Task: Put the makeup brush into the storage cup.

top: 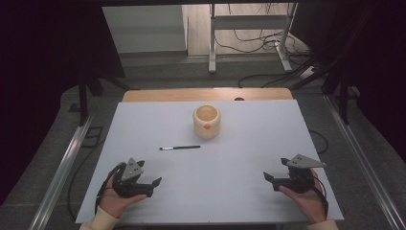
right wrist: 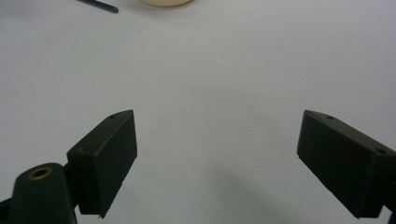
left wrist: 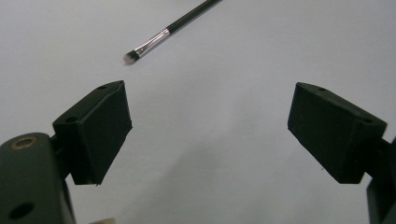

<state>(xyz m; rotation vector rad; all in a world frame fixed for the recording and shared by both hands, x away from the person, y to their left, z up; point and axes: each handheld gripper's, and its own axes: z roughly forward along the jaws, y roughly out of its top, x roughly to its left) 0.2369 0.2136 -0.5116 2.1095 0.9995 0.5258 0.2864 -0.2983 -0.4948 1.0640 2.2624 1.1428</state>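
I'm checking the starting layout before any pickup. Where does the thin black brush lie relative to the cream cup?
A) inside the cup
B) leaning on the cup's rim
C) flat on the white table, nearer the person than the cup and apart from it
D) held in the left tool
C: in the high view the brush lies flat on the white table, nearer the person than the cup, with bare surface between them.

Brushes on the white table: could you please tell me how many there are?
1: the brush lies flat mid-table, in front of the cup and apart from it.
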